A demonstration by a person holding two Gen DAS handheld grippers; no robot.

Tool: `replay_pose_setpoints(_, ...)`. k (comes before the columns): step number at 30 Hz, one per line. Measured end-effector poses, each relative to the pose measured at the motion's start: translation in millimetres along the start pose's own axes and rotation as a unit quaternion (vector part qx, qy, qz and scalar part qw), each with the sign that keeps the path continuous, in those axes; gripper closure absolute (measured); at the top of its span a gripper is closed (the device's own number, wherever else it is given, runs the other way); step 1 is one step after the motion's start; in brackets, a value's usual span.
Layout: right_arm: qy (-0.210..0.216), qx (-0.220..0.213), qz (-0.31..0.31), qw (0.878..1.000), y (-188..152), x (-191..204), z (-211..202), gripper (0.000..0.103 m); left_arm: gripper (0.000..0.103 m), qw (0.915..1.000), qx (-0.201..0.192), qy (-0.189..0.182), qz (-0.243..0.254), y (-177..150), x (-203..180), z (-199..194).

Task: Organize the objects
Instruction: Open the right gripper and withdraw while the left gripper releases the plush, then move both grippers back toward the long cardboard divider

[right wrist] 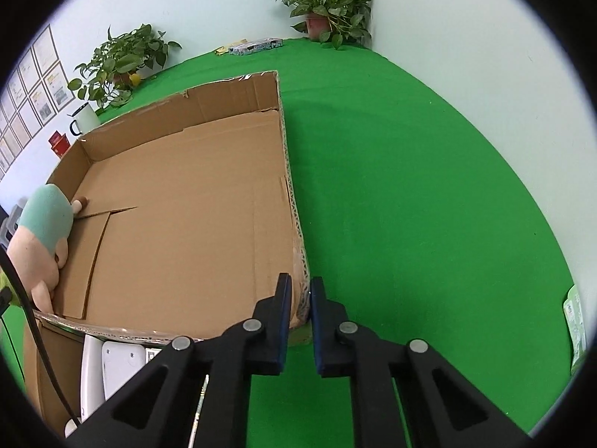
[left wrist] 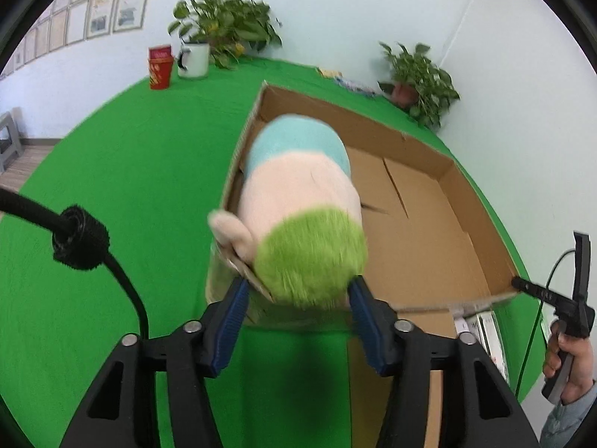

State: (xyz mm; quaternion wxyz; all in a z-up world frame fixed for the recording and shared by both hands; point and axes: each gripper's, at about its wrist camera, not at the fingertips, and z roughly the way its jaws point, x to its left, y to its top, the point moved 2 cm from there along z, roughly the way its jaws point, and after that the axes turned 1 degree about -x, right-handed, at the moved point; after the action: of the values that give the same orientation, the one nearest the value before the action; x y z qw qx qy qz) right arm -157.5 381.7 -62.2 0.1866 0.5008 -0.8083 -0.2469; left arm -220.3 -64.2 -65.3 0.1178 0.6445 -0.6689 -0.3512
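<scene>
Left wrist view: the plush toy (left wrist: pixel 298 209) was gripped at its green end between the pads of the left gripper (left wrist: pixel 298 291), and was held over the near left corner of the cardboard box (left wrist: pixel 418 224). At the box's near right corner, the right gripper (right wrist: pixel 298 291) was seen nearly closed, its jaws pinching the box wall. Potted plants (right wrist: pixel 328 7) were seen beyond the box.
</scene>
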Motion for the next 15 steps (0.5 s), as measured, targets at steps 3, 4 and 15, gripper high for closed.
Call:
replay_pose_setpoints(3, 0.001, 0.002, 0.011, 1.0, -1, -1, -4, 0.092, 0.055, 0.9997, -0.017, 0.011, 0.017, -3, -2, -5)
replay_pose_setpoints(4, -0.005, -0.003, 0.009, 1.0, -1, 1, -8, 0.085, 0.055, 0.9995, -0.023, 0.013, 0.017, -2, -1, -9)
replay_pose_setpoints(15, 0.07, -0.104, -0.083, 0.989, -28, 77, -84, 0.018, 0.002, 0.9842, -0.158, 0.066, 0.047, -3, -25, -103)
